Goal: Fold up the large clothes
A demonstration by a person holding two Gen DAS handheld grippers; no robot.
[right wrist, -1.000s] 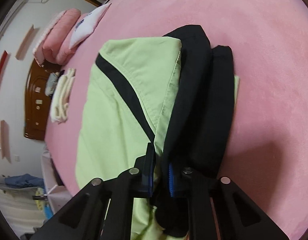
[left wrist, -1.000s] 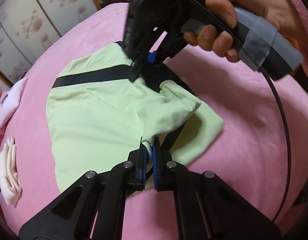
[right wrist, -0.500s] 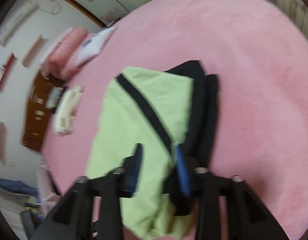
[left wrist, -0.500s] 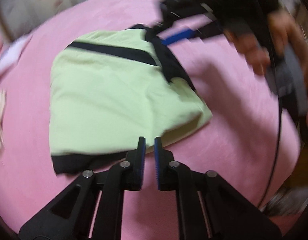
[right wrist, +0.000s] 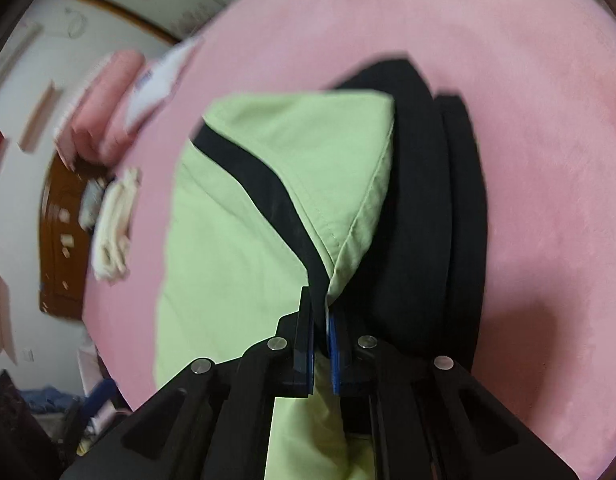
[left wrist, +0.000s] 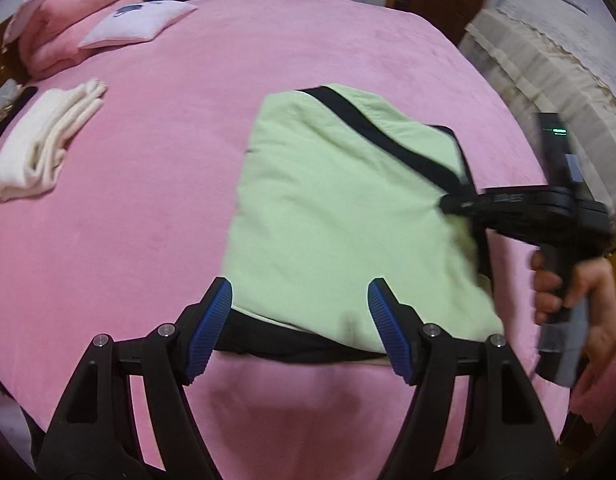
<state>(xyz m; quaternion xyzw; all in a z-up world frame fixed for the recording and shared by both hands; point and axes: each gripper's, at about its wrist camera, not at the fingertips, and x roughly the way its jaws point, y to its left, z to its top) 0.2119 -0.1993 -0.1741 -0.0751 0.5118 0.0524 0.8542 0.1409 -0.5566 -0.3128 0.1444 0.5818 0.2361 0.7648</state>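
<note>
The garment (left wrist: 340,216), pale green with black trim, lies folded into a thick pad on the pink bed (left wrist: 167,184), filling the centre and right of the left wrist view, its long axis running from the lower edge up toward the upper right. The left gripper (left wrist: 299,320) hovers at the garment's near edge in the lower centre, its jaws having just been opening; they stand spread with nothing pinched, the near hem showing between the fingertips. The right gripper (right wrist: 322,332) has just been closing and is pressed together on the fabric at the black stripe, at the right edge of the left view. By my reading, the near edge lies straight ahead of the left gripper, so that hand is nearer for the next fold.
</note>
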